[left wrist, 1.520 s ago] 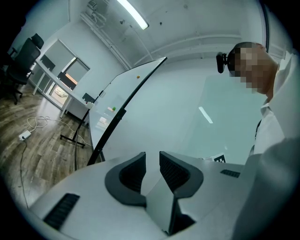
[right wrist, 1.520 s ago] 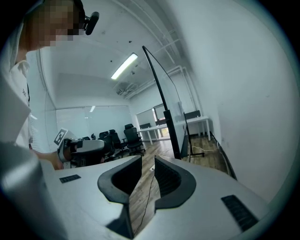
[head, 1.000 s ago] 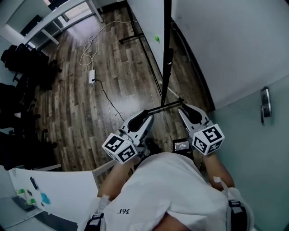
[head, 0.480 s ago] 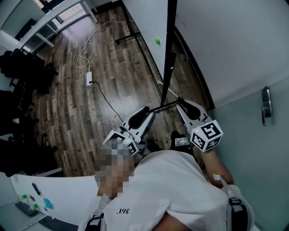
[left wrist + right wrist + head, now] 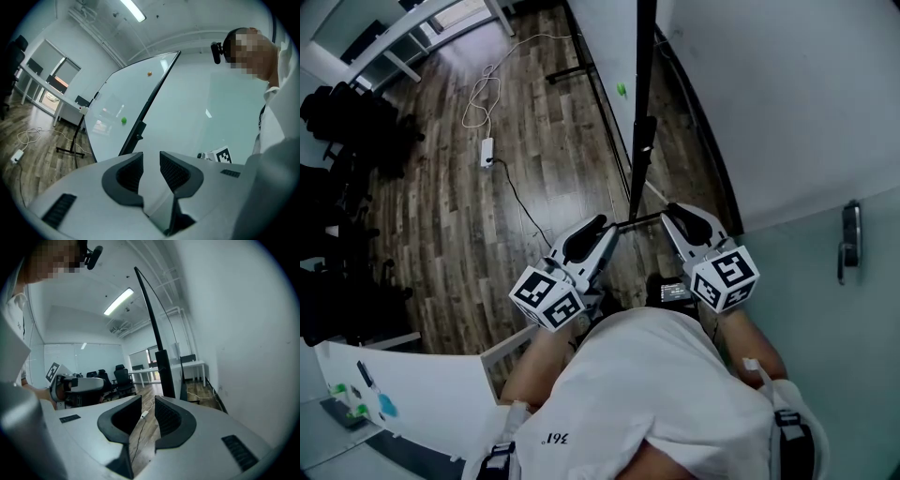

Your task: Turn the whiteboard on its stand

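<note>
Left gripper point(image 5: 596, 226): our nearest tool, held about level. Its jaws stand apart with nothing between them, and only the pale board face shows through the gap.
Right gripper point(image 5: 679, 215): beside it and tipped a little downward. Its jaws are also parted, more narrowly, and grip nothing; wooden floor point(image 5: 441, 234) shows through the gap.
Stand bar point(image 5: 639, 222): a thin black bar low down, running between the 2 gripper tips. We take it for the near foot of the stand.
Whiteboard point(image 5: 607, 52): upright just ahead of us and seen almost edge-on, so its dark frame edge point(image 5: 639, 94) rises between the 2 grippers. The left gripper faces the white side and the right gripper is on the other side, next to the wall. We cannot tell whether either gripper touches it.
Bracket point(image 5: 644, 136): a thicker black piece partway along that edge, probably where the board joins its stand.
Handling: we judge it a stiff, broad, fairly light panel with a slick face, so pads would slide there. A push far from the mount should swing it easily.
Where to hold: clamp the frame edge, clear of the bracket, with 1 gripper on each side.
Magnet point(image 5: 622, 89): 1 small green dot on the white face.
Beyond: a power strip point(image 5: 488, 150) with its cable, then black chairs point(image 5: 347, 122) and a white desk point(image 5: 403, 42), all well apart from the board.
</note>
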`<act>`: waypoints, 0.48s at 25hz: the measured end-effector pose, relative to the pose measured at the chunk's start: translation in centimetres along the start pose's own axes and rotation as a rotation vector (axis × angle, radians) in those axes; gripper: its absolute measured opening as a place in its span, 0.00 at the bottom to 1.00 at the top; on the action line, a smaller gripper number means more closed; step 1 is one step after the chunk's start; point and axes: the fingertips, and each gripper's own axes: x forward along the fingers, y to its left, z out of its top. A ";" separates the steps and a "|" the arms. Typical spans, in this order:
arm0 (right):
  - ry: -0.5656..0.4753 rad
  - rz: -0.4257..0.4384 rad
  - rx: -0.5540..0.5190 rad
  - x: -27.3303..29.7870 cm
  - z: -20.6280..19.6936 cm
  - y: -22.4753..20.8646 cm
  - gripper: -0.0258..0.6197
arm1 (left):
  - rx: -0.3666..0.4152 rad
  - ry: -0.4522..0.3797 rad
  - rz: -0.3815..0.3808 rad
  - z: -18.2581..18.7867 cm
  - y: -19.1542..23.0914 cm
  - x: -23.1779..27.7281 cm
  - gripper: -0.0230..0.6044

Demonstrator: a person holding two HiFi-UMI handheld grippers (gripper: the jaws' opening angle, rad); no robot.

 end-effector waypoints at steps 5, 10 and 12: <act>-0.055 0.008 -0.081 1.0 3.2 -1.0 0.20 | 0.073 -0.031 -0.015 2.3 0.2 2.7 0.20; -0.087 0.012 -0.138 2.6 5.0 -1.6 0.23 | 0.155 -0.017 -0.053 3.8 0.4 5.9 0.20; -0.090 0.004 -0.161 3.3 5.6 -1.9 0.24 | 0.175 -0.016 -0.051 4.4 0.5 7.0 0.20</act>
